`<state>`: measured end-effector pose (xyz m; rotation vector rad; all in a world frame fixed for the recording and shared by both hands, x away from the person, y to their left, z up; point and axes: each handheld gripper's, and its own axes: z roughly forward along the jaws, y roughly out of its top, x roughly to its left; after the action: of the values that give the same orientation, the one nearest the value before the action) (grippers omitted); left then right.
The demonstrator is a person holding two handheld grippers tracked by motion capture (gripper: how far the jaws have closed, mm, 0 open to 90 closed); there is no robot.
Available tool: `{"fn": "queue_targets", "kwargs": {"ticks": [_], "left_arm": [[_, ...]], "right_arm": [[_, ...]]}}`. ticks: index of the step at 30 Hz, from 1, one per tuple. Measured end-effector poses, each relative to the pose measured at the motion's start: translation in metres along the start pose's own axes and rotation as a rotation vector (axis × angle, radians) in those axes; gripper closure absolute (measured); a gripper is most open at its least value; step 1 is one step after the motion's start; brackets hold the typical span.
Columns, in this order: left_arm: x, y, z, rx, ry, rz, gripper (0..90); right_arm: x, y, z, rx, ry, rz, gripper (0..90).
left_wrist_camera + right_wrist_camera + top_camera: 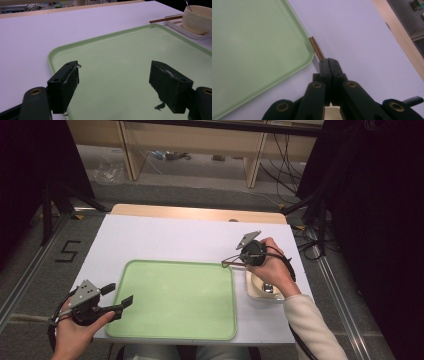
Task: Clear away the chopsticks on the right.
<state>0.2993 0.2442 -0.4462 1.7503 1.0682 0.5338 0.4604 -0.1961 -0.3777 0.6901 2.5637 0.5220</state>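
A pale green tray [177,300] [120,50] [249,50] lies bare in the middle of the white table. My right gripper [240,260] [328,61] hangs just past the tray's far right corner, shut on a pair of thin brown chopsticks [227,264] [316,48] [165,19]. Their ends stick out beyond the jaws toward the tray's rim. My left gripper [119,294] [113,82] is held at the tray's near left edge, jaws wide open over the green surface with nothing between them.
A cream bowl [260,287] [197,20] with a utensil in it sits on a small white dish [175,25] right of the tray, under my right hand. The white table top [165,237] stretches beyond the tray; wooden furniture and cables stand behind.
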Motion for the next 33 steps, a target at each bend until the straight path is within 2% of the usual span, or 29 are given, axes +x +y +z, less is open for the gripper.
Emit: {"fn": "queue_targets", "kwargs": {"ticks": [3,5,6,7,9,10,11,13,14,15,17,19,21,22,25,26,30,33], "left_arm": [[0.000,0.000,-0.001,0.002,0.003,-0.001,24.0],[0.000,0.000,-0.001,-0.002,0.002,0.002,24.1],[0.000,0.000,0.000,-0.001,0.001,0.001,24.1],[0.000,0.000,0.000,-0.001,0.001,0.001,24.0],[0.000,0.000,0.000,0.001,0.002,-0.001,24.0],[0.000,0.000,0.000,0.001,0.002,0.000,24.2],[0.000,0.000,0.000,0.001,0.002,0.001,24.2],[0.001,0.000,-0.001,0.001,0.002,0.001,24.4],[0.001,0.000,-0.001,0.001,0.001,-0.001,24.4],[0.001,0.000,-0.001,0.003,0.002,0.000,24.4],[0.001,0.000,-0.001,0.002,0.001,0.000,24.4],[0.001,0.000,-0.001,0.001,0.001,0.000,24.5],[0.001,0.000,-0.001,-0.001,0.000,-0.001,24.5],[0.001,0.000,-0.001,-0.001,0.001,-0.002,24.6],[0.001,-0.001,0.000,-0.004,-0.004,-0.003,24.7],[0.001,0.000,-0.001,-0.004,-0.001,-0.002,24.7],[0.001,0.000,-0.001,-0.008,-0.001,-0.001,24.8],[0.001,0.000,-0.001,-0.005,-0.001,-0.003,24.8]], "right_arm": [[-0.004,0.004,0.006,0.025,0.006,-0.007,90.0],[-0.006,0.008,0.013,0.063,0.014,-0.018,90.0],[-0.009,0.012,0.020,0.108,0.026,-0.040,90.0],[-0.009,0.012,0.020,0.108,0.026,-0.040,90.0],[-0.011,0.017,0.028,0.153,0.038,-0.062,90.0],[-0.013,0.020,0.036,0.183,0.051,-0.118,90.0],[-0.013,0.020,0.036,0.183,0.051,-0.118,90.0],[-0.014,0.026,0.045,0.242,0.066,-0.145,90.0],[-0.014,0.026,0.045,0.242,0.066,-0.145,90.0],[-0.018,0.028,0.049,0.256,0.055,-0.210,90.0],[-0.020,0.031,0.054,0.283,0.067,-0.229,90.0],[-0.021,0.034,0.063,0.330,0.064,-0.269,90.0],[-0.020,0.035,0.066,0.338,0.064,-0.265,90.0],[-0.020,0.036,0.071,0.372,0.053,-0.300,90.0],[-0.019,0.037,0.075,0.394,0.061,-0.312,90.0],[-0.018,0.037,0.080,0.419,0.060,-0.326,90.0],[-0.018,0.036,0.087,0.454,0.058,-0.348,90.0],[-0.019,0.034,0.089,0.457,0.062,-0.350,90.0]]}}
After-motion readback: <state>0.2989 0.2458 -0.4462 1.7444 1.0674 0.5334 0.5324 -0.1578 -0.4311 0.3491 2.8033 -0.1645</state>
